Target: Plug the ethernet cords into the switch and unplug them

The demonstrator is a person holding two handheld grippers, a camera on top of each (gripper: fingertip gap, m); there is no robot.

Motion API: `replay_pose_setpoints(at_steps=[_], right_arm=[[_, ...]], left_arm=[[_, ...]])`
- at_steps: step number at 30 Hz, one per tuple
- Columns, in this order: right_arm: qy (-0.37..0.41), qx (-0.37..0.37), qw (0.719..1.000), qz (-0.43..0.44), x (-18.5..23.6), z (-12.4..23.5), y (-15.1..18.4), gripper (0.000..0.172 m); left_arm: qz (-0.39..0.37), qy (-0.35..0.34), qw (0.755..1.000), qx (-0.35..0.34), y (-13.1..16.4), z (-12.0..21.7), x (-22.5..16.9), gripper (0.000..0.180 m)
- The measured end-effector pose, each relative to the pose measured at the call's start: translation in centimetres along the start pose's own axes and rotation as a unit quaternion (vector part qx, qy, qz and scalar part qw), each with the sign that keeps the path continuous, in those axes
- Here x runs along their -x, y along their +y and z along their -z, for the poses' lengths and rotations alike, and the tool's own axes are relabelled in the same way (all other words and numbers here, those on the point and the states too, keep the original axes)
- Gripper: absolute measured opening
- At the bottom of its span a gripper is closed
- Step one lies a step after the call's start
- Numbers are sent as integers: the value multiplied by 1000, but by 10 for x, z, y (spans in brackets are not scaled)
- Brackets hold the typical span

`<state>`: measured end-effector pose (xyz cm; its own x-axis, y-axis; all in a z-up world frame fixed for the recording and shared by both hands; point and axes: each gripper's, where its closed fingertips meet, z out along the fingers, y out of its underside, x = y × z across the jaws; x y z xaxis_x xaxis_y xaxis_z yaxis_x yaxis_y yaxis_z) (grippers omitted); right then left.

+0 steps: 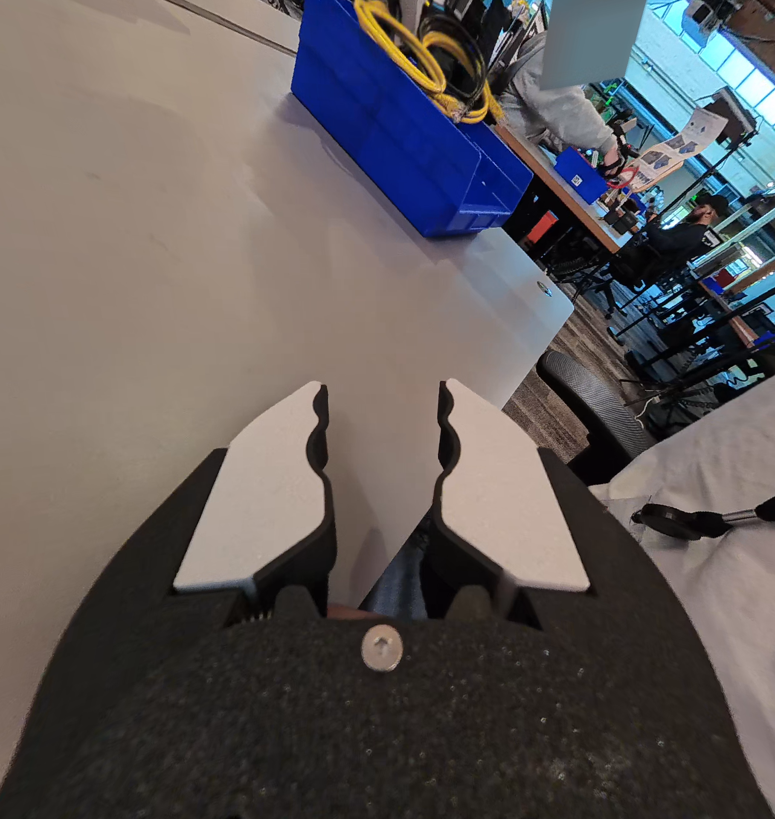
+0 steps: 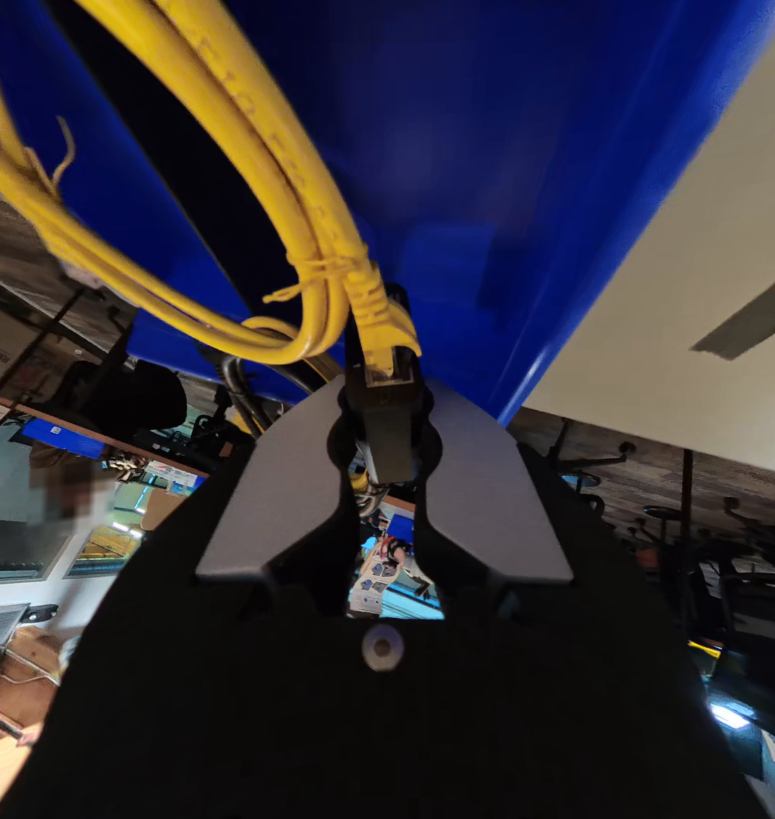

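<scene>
Right wrist view: boxy black switch (image 2: 385,425) (yellow-corded) between fingers (image 2: 297,478).

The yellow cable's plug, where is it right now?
In the right wrist view the yellow plug sits at picture centre, stuck into a black switch clamped in the right gripper, right beside the blue bin.

Both wrist views toward blue bin (image 1: 403,146)
</scene>
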<state>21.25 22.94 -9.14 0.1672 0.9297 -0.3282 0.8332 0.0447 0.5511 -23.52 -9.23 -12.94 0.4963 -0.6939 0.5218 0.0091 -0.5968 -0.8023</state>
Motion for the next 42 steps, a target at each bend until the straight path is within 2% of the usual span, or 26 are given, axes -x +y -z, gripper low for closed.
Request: replay_pose_setpoints(at_steps=[7,10,14,17,19,22,25,27,29,32,37,39,42], right_arm=[[0,1,1000,-19,-2,-28,-15,33],[33,-15,999,-29,-3,-22,-12,38],[93,-42,992,-71,-5,-2,14,39],[127,-113,980,-104,2,17,25,53],[156,-184,961,-137,12,33,26,61],[211,-310,914,-158,34,47,13,56],[255,-395,865,-176,49,42,-10,54],[337,-387,833,-206,36,39,-10,34],[388,-366,823,-195,26,35,-9,13],[392,-319,837,-208,5,23,-8,6],[247,-300,898,-208,-9,-15,-35,0],[223,-286,909,-204,-13,-25,-43,0],[151,-213,949,-176,-7,-51,-51,0]], left_arm=[[14,14,1000,-2,0,1,-2,47],[9,12,1000,0,1,1,-2,47],[6,14,1000,3,2,0,-5,47],[4,12,1000,4,3,1,-5,47],[3,11,1000,3,2,2,-5,47],[6,13,1000,-2,1,4,-6,47],[11,18,1000,-4,1,2,-7,47],[14,25,1000,-1,0,-1,-9,47],[8,29,1000,0,-1,-3,-11,47],[-6,26,1000,6,-1,-7,-12,47],[-14,27,999,17,3,-11,-16,47],[-17,25,999,19,5,-10,-16,47],[-20,15,1000,19,7,-7,-14,47]])
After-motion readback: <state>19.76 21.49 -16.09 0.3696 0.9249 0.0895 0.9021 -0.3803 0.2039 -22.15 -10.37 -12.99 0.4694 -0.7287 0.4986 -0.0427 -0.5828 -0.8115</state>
